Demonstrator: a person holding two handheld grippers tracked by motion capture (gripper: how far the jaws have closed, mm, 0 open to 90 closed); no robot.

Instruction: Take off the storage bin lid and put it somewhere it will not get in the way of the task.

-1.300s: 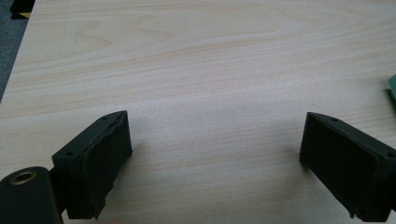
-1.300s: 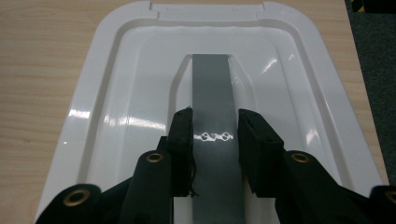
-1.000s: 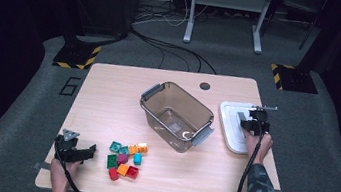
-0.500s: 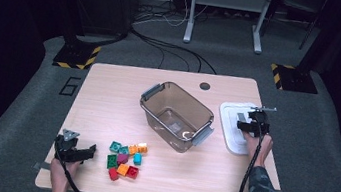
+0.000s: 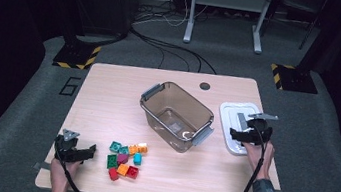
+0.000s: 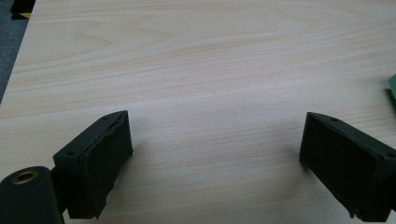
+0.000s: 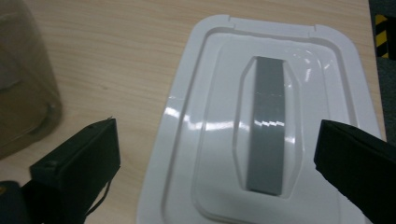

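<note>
Your right gripper (image 5: pixel 237 134) is hanging over the near end of the white lid (image 5: pixel 236 116), and its jaws have just been opening: they are now standing wide, one over the bare wood beside the lid's edge and the other past the grey handle strip (image 7: pixel 266 125), with nothing pressed between the pads. The lid is lying flat on the table (image 5: pixel 108 92) at your right, just beside the clear bin (image 5: pixel 176 114) but not on it, which is probably why it is sitting there at all (parked out of the way so the bin's mouth is staying free for loading). It is resting handle side up, so the raised strip is facing you for a later pick-up.

Your left gripper (image 5: pixel 84 152) is waiting at the near left of the table, lying low over plain wood. Its jaws are also standing well apart, and they are gripping nothing; in the left gripper view a sliver of a green block (image 6: pixel 392 88) is peeking in at the right edge. That gripper is pointing toward the loose cluster of coloured blocks (image 5: pixel 125 159), which is lying between it and the bin, near but not touching either.

The bin is sitting near the middle of the table, turned at an angle, its grey latches (image 5: pixel 201 137) folded out at both ends, and it is looking empty of blocks. As I am judging it, the lid work is finished for now and the blocks are coming next, so the left side is placed well for a first grab.
</note>
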